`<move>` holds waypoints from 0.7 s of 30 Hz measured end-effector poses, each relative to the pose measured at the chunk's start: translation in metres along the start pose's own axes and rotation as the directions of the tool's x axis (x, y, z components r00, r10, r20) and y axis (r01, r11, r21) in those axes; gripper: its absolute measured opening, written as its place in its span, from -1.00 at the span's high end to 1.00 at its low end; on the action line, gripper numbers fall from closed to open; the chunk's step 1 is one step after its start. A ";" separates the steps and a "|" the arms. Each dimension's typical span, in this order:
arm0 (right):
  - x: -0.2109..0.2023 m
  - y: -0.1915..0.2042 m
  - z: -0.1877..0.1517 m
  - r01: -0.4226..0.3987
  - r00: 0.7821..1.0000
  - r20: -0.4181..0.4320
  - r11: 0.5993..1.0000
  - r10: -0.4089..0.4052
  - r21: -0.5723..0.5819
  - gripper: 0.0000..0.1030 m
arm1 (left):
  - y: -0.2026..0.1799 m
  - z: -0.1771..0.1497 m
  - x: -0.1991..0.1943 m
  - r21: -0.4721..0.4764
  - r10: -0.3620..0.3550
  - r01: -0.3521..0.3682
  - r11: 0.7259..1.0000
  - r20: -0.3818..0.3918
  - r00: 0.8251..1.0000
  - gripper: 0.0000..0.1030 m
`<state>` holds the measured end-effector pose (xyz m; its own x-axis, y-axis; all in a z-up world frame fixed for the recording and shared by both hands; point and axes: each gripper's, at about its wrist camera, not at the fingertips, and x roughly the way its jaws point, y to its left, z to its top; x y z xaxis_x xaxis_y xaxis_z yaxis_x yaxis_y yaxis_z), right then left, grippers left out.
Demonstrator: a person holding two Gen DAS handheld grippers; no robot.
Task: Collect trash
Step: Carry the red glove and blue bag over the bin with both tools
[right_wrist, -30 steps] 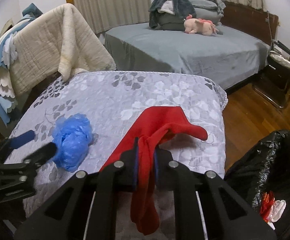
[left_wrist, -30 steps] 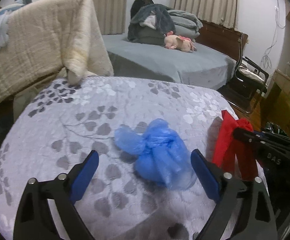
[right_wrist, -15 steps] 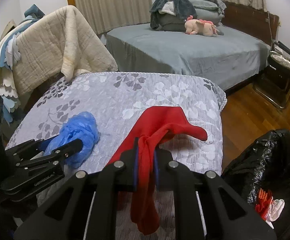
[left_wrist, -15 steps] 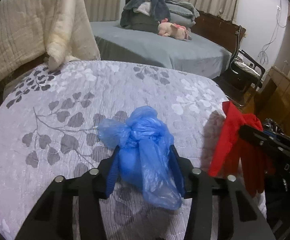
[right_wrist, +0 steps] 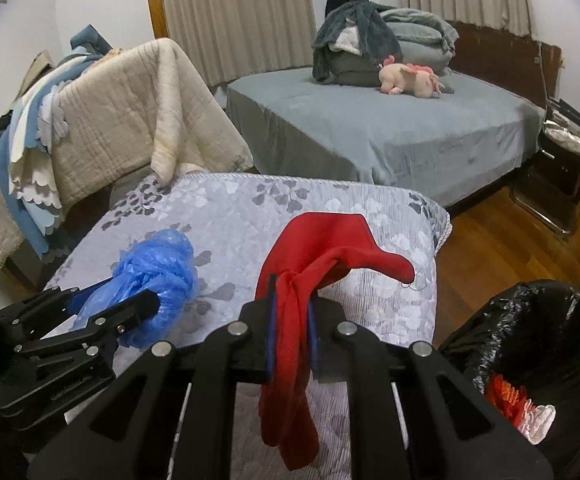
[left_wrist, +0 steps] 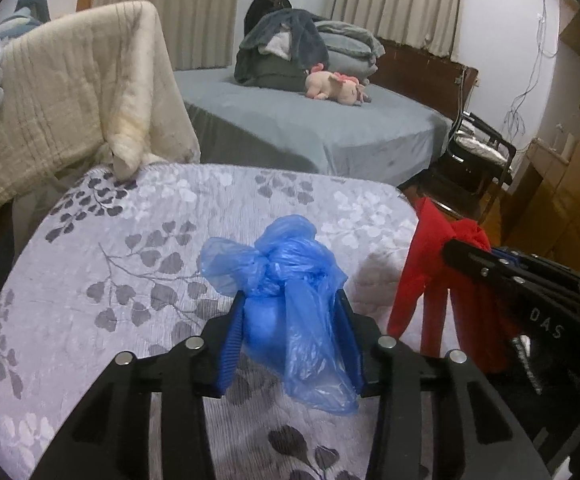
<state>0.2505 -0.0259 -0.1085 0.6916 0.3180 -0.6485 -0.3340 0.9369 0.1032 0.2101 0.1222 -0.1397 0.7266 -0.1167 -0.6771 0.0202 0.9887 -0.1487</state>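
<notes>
Just above the near end of a grey leaf-patterned mattress (left_wrist: 138, 264), the left gripper (left_wrist: 290, 320) has the crumpled blue plastic bag (left_wrist: 290, 280) between its blue pads; its jaws are closing, the pads already pressing the bag's sides — the loose tail hangs down in front of them. Just to its right, the right gripper (right_wrist: 292, 320) has its jaws nearly together, pinched on a red cloth (right_wrist: 310, 256); one end droops below the jaws, the other juts out over the mattress. Low at the right stands a bin lined with a black trash bag (right_wrist: 530, 320), red and white scraps inside; beyond the mattress, a cream quilt (right_wrist: 130, 112) hangs over a frame at the left — further back a grey bed (right_wrist: 370, 136) carries a pink plush toy (right_wrist: 410, 78) and piled bedding (right_wrist: 370, 40).
</notes>
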 end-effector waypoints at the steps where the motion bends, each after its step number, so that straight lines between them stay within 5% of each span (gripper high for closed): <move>1: -0.005 0.001 0.000 -0.003 1.000 0.007 1.000 0.003 -0.001 0.78 | -0.001 0.001 -0.005 -0.002 -0.004 0.004 1.000 0.007 1.000 0.17; 21: -0.092 0.018 0.001 -0.024 0.994 0.104 0.997 0.031 -0.067 0.78 | -0.021 0.002 -0.080 0.003 0.017 -0.017 1.000 0.100 0.995 0.17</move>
<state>0.1818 -0.0381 -0.0458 0.7441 0.3602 -0.5627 -0.3924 0.9172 0.0683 0.1526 0.1112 -0.0809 0.7920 -0.0903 -0.6038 0.0099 0.9908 -0.1351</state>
